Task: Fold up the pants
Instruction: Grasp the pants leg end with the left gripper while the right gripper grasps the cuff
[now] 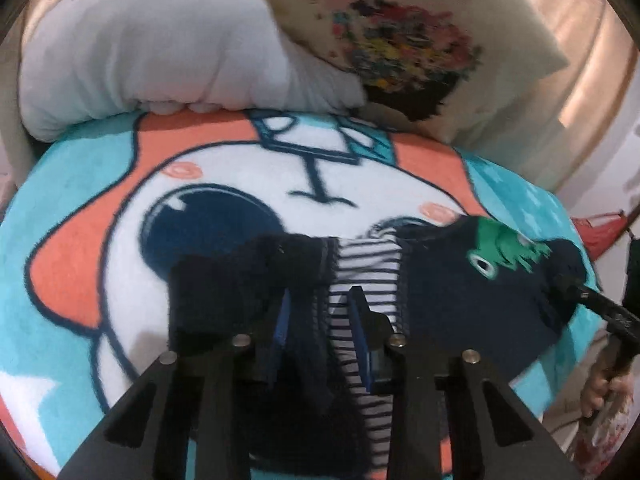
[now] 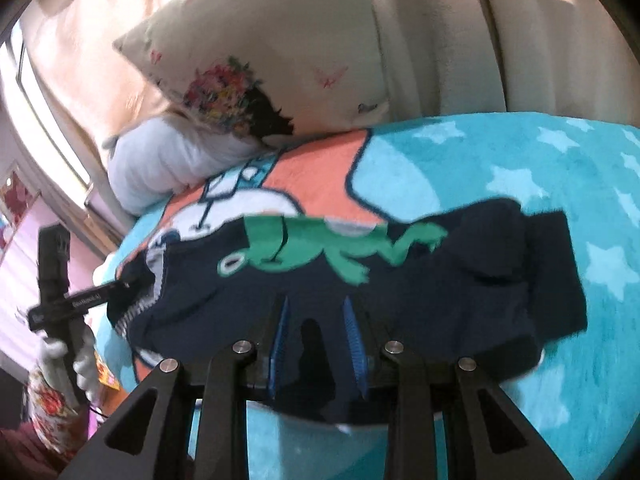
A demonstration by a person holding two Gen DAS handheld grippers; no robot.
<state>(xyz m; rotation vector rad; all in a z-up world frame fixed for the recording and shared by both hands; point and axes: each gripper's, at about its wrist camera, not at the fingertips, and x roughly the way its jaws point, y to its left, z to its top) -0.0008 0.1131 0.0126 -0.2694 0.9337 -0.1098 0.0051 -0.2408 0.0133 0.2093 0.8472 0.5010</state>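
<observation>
Pants: my navy child's pants (image 2: 360, 280) with a green frog print (image 2: 320, 252) and striped lining (image 1: 360, 280) lie flat on the bed, at 6 o'clock of both wrist views.
Bed cover: teal fleece blanket (image 2: 500, 168) with white stars and a large orange-and-white cartoon face.
Left claw (image 1: 320, 320): partly open; the waistband edge and striped lining sit between the blue pads (image 1: 356, 320); I cannot tell whether they press the cloth.
Right claw (image 2: 316, 336): partly open over the navy cloth, with fabric in the gap; I cannot tell the grip.
Right claw, seen from left: its tip (image 1: 568, 284) is at 3 o'clock, on the pants' edge.
Left claw, seen from right: at 9 o'clock, its tip (image 2: 124, 284) at the waistband, held by a white-gloved hand (image 2: 76, 356).
Pillows: white one (image 1: 140, 52) at 11 o'clock, floral-print one (image 1: 400, 40) at 1 o'clock in my left view.
</observation>
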